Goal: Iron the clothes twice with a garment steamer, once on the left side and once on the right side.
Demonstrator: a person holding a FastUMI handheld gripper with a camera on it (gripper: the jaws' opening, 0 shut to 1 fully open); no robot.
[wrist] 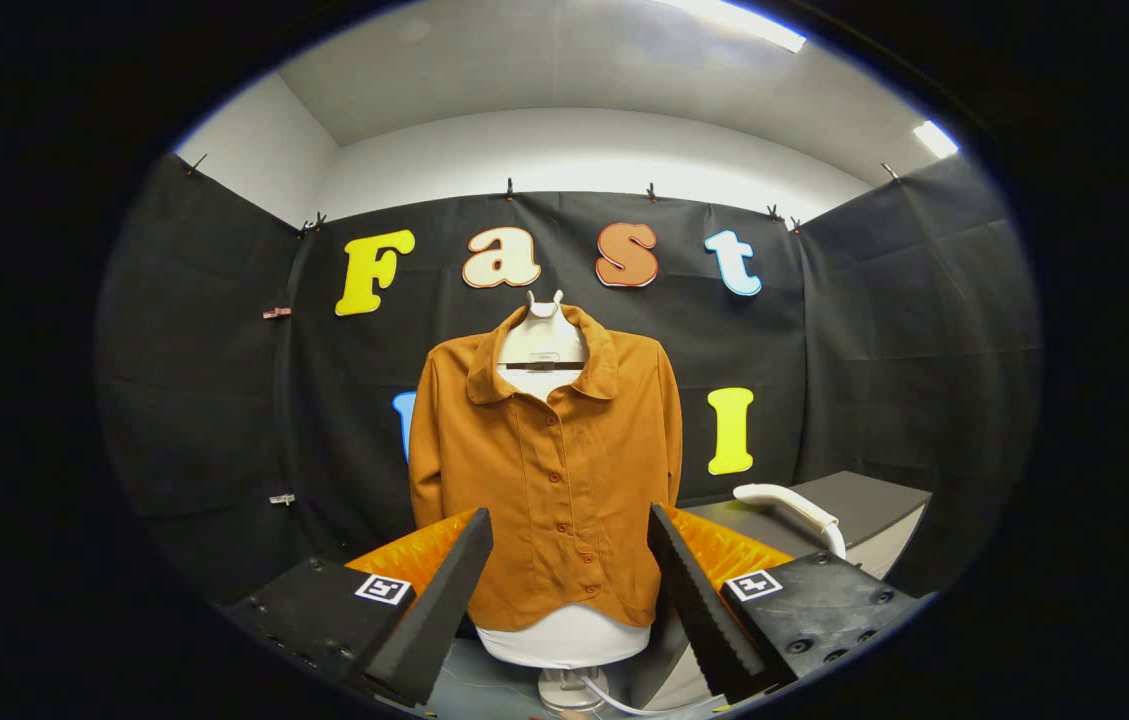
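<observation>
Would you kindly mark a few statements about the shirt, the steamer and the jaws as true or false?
1. The orange shirt hangs buttoned on a white mannequin torso. True.
2. The gripper has its jaws shut on the shirt. False: they stand open, holding nothing, the shirt beyond them.
3. The white garment steamer lies on the dark table beside the shirt. True.
4. The steamer is pressed against the shirt. False: it rests apart from it, ungrasped.
</observation>
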